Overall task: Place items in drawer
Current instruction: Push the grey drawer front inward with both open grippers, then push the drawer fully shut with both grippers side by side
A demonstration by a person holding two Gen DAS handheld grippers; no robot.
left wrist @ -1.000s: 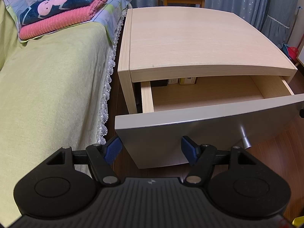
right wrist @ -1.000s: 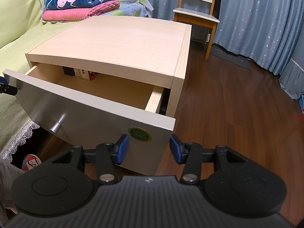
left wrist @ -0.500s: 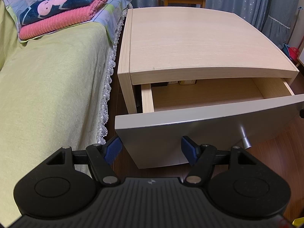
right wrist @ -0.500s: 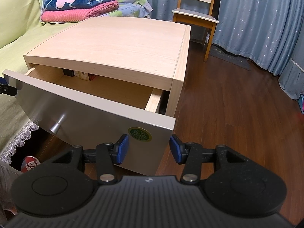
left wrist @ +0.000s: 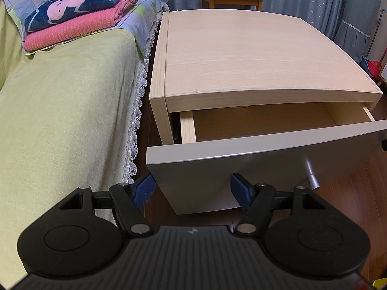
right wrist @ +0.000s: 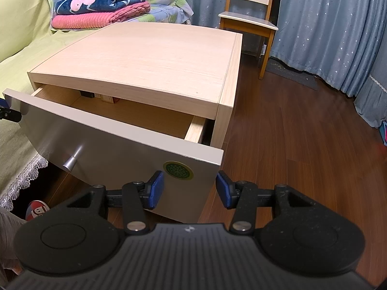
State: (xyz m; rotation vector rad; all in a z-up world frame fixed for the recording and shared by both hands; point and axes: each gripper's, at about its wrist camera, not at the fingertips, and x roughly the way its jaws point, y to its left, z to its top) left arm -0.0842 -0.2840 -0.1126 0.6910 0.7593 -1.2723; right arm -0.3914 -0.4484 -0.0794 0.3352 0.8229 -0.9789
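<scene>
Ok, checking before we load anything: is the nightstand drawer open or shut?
Open. The drawer front stands well out from the nightstand, exposing its wooden floor.

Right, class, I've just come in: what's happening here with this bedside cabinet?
A person holds two grippers in front of the bedside cabinet beside the bed. Its drawer is partly out, with small items at the back. The left gripper and right gripper are both open and empty, near the drawer front.
</scene>
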